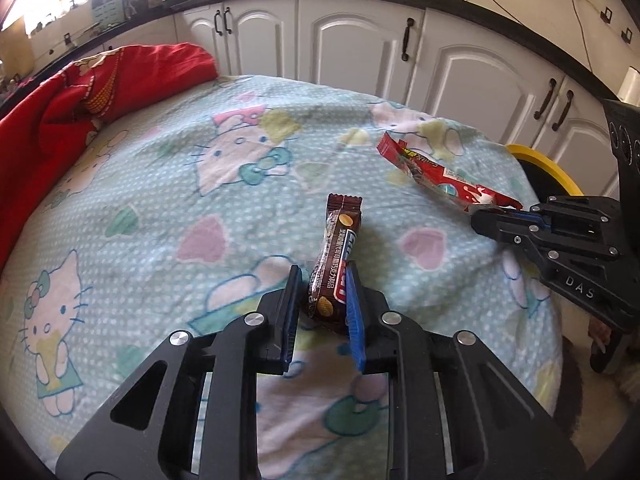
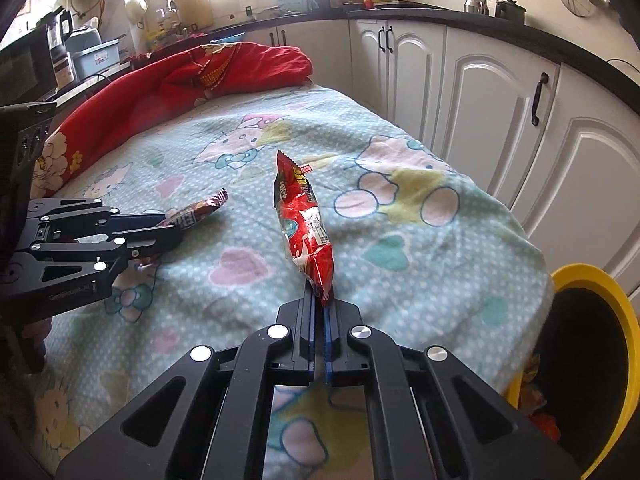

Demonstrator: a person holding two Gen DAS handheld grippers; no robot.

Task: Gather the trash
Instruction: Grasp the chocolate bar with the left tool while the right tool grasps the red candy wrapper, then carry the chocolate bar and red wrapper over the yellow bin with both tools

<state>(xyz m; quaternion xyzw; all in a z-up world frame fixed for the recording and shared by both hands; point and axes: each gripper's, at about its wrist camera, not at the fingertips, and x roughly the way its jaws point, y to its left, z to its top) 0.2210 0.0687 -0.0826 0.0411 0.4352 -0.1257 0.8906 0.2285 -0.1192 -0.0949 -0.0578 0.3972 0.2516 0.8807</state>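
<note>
A brown snack bar wrapper [image 1: 336,248] stands tilted up off the bed, its near end between the blue pads of my left gripper [image 1: 324,270], which is shut on it. In the right wrist view the same wrapper [image 2: 200,210] sticks out of the left gripper [image 2: 176,228], its free end raised over the sheet. A long red snack wrapper [image 2: 306,216] rises from my right gripper [image 2: 322,300], whose pads are pressed together on its near corner. The left wrist view shows this red wrapper [image 1: 436,176] pinched by the right gripper [image 1: 478,220] near the bed's right edge.
The bed carries a light blue cartoon-cat sheet [image 1: 160,200], with a bunched red blanket [image 2: 180,80] at its far left. A yellow-rimmed bin [image 2: 600,280] stands beside the bed on the right, with some rubbish inside. White cabinets [image 1: 360,48] run close behind the bed.
</note>
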